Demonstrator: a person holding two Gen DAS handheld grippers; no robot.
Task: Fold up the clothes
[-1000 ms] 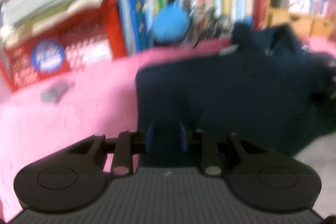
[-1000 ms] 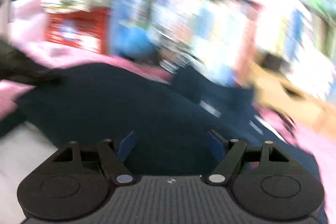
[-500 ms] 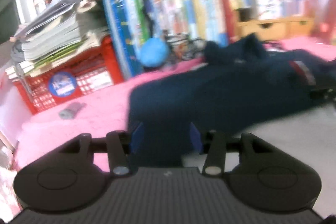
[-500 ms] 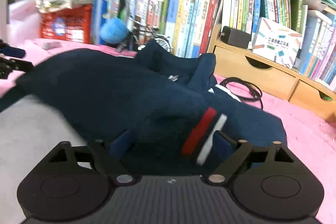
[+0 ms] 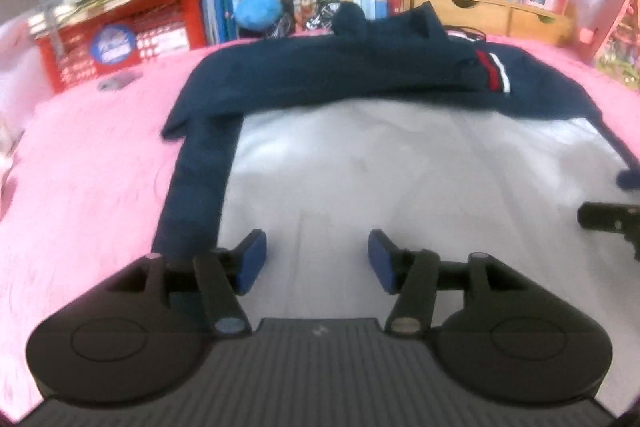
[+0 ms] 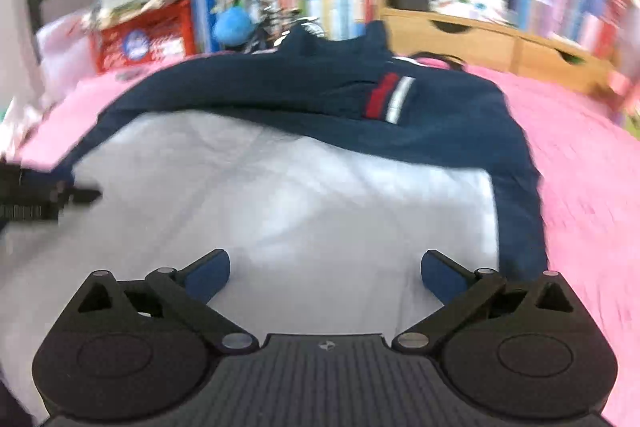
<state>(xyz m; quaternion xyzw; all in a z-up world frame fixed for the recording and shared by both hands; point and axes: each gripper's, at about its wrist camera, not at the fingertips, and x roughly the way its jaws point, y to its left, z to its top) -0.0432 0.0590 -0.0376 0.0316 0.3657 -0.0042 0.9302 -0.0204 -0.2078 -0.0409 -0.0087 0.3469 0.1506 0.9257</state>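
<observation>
**Both claws free above a half-folded top**

The top (image 5: 320, 75) lies on a pink blanket (image 5: 80, 187), its navy part folded across the far side at 12 o'clock and its white body (image 5: 400, 179) spread toward you. A striped cuff (image 5: 494, 75) sits on the fold at 1 o'clock. Expect it to be light, soft and limp: it will sag and crease, so lift it at two spread points along an edge or hem, never in the middle.

Your left claw (image 5: 313, 261) has just been opening and stands released, nothing between its pads, over the white cloth beside the navy side strip (image 5: 196, 195) at 10 o'clock. Your right claw (image 6: 325, 277) has also just spread wide and is empty, hovering over the white near the navy edge (image 6: 520, 207) at 2 o'clock. Both tilt downward toward the cloth.
</observation>
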